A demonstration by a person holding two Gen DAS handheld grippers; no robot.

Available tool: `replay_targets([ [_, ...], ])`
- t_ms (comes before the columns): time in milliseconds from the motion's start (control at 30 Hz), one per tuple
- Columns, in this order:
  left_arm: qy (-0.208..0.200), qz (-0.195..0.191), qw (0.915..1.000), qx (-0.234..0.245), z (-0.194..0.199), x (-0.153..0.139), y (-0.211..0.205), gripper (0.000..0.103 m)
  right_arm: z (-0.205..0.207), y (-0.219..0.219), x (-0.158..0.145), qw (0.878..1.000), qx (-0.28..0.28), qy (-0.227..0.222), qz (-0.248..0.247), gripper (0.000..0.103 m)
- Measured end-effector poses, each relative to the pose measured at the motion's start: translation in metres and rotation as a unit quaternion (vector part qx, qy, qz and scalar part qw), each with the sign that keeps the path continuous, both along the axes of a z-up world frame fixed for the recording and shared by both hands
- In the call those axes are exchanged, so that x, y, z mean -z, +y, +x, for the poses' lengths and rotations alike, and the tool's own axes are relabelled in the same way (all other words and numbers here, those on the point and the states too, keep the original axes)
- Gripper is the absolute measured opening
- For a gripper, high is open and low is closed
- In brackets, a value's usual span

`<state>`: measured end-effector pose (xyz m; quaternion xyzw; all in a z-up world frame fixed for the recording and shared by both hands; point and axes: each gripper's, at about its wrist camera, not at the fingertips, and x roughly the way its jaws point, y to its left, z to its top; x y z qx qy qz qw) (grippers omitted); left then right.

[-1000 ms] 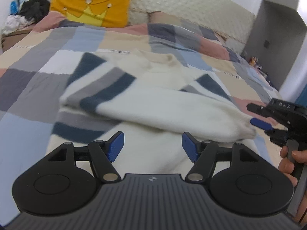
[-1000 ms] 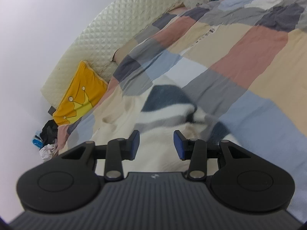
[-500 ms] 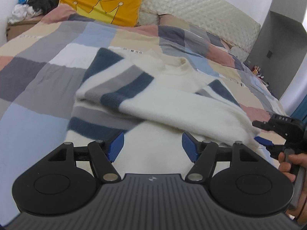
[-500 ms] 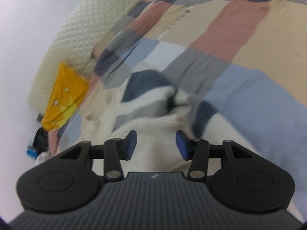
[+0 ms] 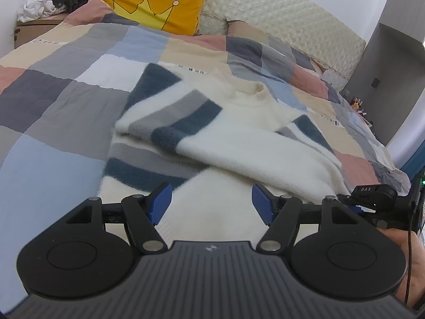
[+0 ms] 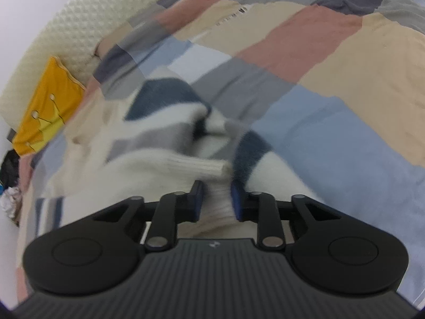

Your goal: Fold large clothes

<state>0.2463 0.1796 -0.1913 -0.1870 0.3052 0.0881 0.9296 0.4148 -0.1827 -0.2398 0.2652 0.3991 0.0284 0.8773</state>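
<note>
light: bright, even, soft shadows | blur: right wrist view smeared | edges: fisheye-bent

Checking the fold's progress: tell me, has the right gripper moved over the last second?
Yes. The right gripper advanced toward the sweater, its jaws narrowing around the hem.

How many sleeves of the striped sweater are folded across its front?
1: a cream fuzzy sleeve with navy and grey stripes lies diagonally across the sweater's chest. The other sleeve lies at the right side; its end is hidden.
</note>
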Motion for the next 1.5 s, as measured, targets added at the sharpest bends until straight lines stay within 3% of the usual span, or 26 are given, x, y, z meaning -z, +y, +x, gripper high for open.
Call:
replay_targets([
  [133,-0.004,-0.013,0.9999,0.007,-0.003,-0.006,0.003,0.072,0.002,-0.005,0.002,1.0,0.005,0.007,0.017,0.022],
  [333,-0.004,0.022,0.9997,0.008,-0.012,-0.023,0.002,0.072,-0.007,-0.014,-0.01,1.0,0.004,0.015,0.027,0.026],
  [467,-0.003,0.017,0.9996,0.022,-0.02,-0.037,0.002,0.072,-0.02,-0.028,-0.029,0.999,0.004,0.008,0.035,0.03],
  [500,-0.001,0.009,0.9996,0.029,-0.023,-0.04,0.003,0.072,-0.023,-0.032,-0.034,0.999,-0.003,0.007,0.044,0.031],
  [633,0.009,-0.032,0.9977,0.059,-0.032,-0.056,0.009,0.072,-0.034,-0.043,-0.053,0.999,-0.027,0.003,0.038,0.06],
  [667,0.012,-0.036,0.9974,0.061,-0.035,-0.061,0.011,0.072,-0.035,-0.046,-0.058,0.999,-0.033,0.006,0.03,0.063],
  [833,0.042,-0.058,0.9954,0.063,-0.049,-0.072,0.029,0.072,-0.041,-0.065,-0.068,0.994,-0.097,0.034,0.035,0.063],
  [1033,0.099,-0.077,0.9908,0.05,-0.062,-0.062,0.062,0.072,-0.056,-0.093,-0.069,0.984,-0.164,0.055,0.033,0.063],
  [1200,0.158,-0.141,0.9769,0.028,-0.065,-0.032,0.095,0.072,-0.064,-0.123,-0.053,0.975,-0.199,0.087,0.05,0.063],
  [1300,0.193,-0.147,0.9701,0.014,-0.064,-0.014,0.104,0.072,-0.068,-0.139,-0.044,0.97,-0.218,0.098,0.041,0.063],
  [1400,0.205,-0.191,0.9598,0.011,-0.065,0.002,0.111,0.072,-0.072,-0.151,-0.037,0.967,-0.231,0.106,0.025,0.063],
  [1500,0.212,-0.208,0.9548,0.008,-0.065,0.015,0.113,0.072,-0.074,-0.161,-0.022,0.962,-0.238,0.123,0.047,0.063],
])
